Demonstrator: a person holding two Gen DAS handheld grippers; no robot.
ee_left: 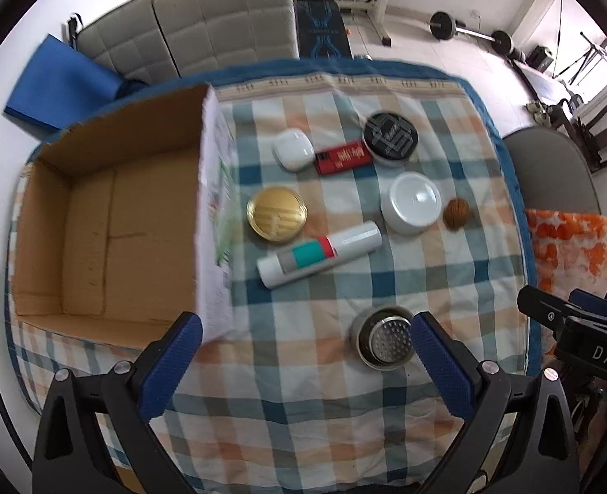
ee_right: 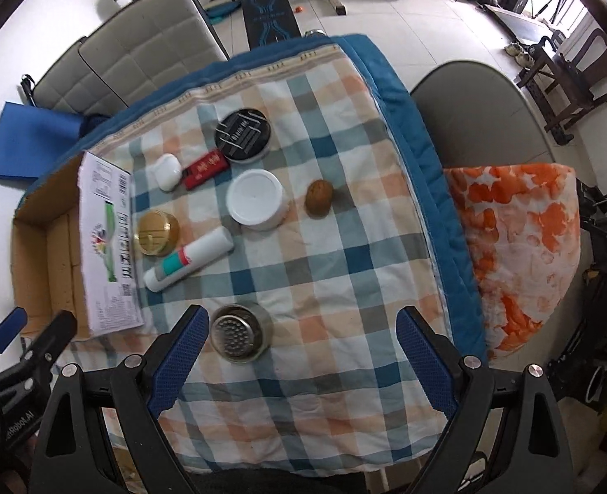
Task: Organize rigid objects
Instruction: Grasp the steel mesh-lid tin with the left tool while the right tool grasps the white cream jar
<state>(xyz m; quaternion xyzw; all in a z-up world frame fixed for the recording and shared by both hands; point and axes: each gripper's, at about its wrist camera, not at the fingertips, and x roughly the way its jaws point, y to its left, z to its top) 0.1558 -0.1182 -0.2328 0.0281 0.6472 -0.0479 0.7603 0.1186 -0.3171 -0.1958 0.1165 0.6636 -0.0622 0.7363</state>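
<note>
**Both grippers open, nothing boxed yet**

Left wrist view: the left gripper [ee_left: 305, 354] hangs above the checked cloth [ee_left: 303, 411] with its jaws spread wide and nothing between them. The box [ee_left: 110, 222] lies empty. All other things sit to the right of the box: the gold tin [ee_left: 276, 214] nearest its wall, the tube [ee_left: 320, 253] just beside the tin, the earbud case [ee_left: 293, 150] and red pack [ee_left: 342, 158] farther back, then the black tin [ee_left: 390, 138], white jar [ee_left: 412, 201] and walnut [ee_left: 456, 214] well away from it. The strainer cup [ee_left: 381, 337] stands closest to the camera, near the right fingertip.

Right wrist view: the right gripper [ee_right: 299, 354] is likewise spread and empty, the strainer cup [ee_right: 239, 337] just beside its left finger. The box [ee_right: 40, 255] is at far left, the same items spread to its right.

The cup looks like thin, stiff, slick steel, probably light; a grip across its rim or outer wall should suit. The tube may roll, so I would take it across its middle. The tins are flat and best pinched across their diameter.
</note>
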